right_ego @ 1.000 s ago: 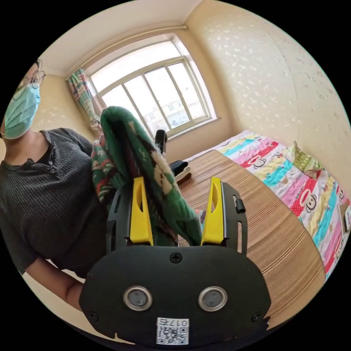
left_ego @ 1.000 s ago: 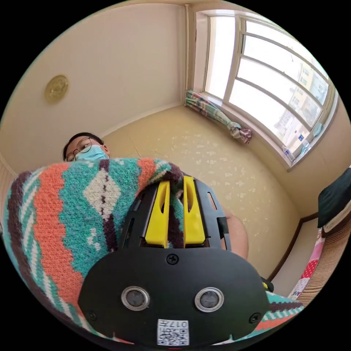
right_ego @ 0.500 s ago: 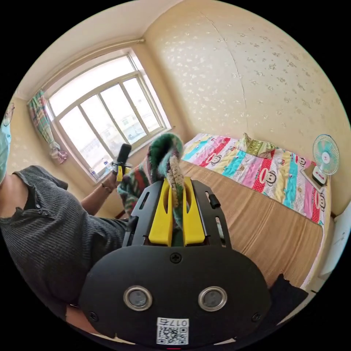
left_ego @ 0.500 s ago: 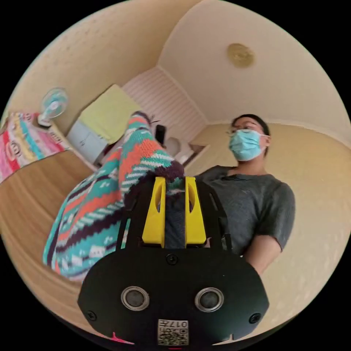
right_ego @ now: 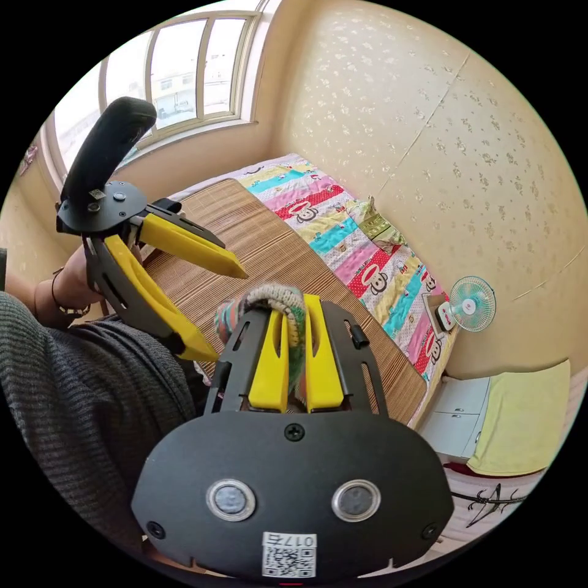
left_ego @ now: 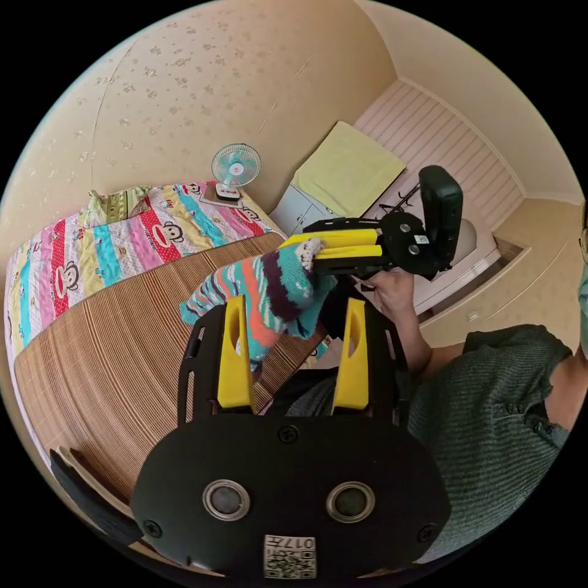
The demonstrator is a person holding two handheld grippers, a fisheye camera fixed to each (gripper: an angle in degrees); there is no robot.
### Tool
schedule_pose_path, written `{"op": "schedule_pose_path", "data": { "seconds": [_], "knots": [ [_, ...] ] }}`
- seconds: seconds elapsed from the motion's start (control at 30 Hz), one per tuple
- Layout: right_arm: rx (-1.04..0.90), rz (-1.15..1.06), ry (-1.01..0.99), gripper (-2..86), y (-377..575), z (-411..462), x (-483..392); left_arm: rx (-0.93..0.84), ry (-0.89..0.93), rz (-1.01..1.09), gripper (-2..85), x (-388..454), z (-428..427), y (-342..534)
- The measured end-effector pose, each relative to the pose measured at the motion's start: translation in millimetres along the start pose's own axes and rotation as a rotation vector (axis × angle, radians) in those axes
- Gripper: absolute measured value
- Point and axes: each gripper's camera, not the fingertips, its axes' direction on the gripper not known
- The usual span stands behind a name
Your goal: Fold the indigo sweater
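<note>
Right gripper [right_ego: 295,352] clamped on sweater [left_ego: 269,297] edge; left gripper [left_ego: 294,352] jaws apart (regrip opposite corner before lowering onto mat [left_ego: 122,343]).

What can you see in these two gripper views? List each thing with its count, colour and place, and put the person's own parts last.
Sweater: one, teal, orange and dark stripes, hanging above the mat.
Mat: one, brown, ribbed, on the bed.
Bedsheet: one, multicoloured stripes, beyond the mat.
Fan: one, teal, at the bed's corner.
Cabinet: one, white, by the bed, yellow cloth on top.
Window: one, by the bed.
Left gripper: yellow jaws apart.
Right gripper: yellow jaws closed on the sweater.
Person's grey sleeve.
</note>
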Motion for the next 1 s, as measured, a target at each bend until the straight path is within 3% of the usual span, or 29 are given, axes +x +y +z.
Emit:
{"op": "schedule_pose_path", "data": {
  "seconds": [0.27, 0.43, 0.5, 0.63, 0.7, 0.83, 1.0],
  "knots": [
    [-0.031, 0.045, -0.034, 5.3, -1, 17, -2, -0.073, -0.254, -0.020, 14.2, 45, 85, -5],
    [-0.006, 0.062, -0.121, 5.4, 6, 15, 11, -0.170, -0.561, 0.288, 6.5, 109, 128, 1],
    [0.031, 0.071, -0.123, 5.7, 15, 9, 21, -0.140, -0.397, 0.417, 6.0, 119, 119, 4],
    [0.200, 0.056, -0.274, 7.0, 49, -10, 54, 0.073, 0.157, 0.264, 5.1, 62, 63, -6],
    [0.338, 0.017, -0.493, 9.3, 82, -18, 78, 0.173, 0.273, 0.234, 4.9, 47, 42, -8],
    [0.550, 0.055, -0.818, 12.7, 148, -4, 108, 0.293, 0.337, 0.264, 4.9, 61, 10, -20],
    [0.407, 0.215, -0.758, 18.6, 226, 44, 96, 0.405, 0.237, 0.203, 4.9, 93, -28, -42]
  ]
}}
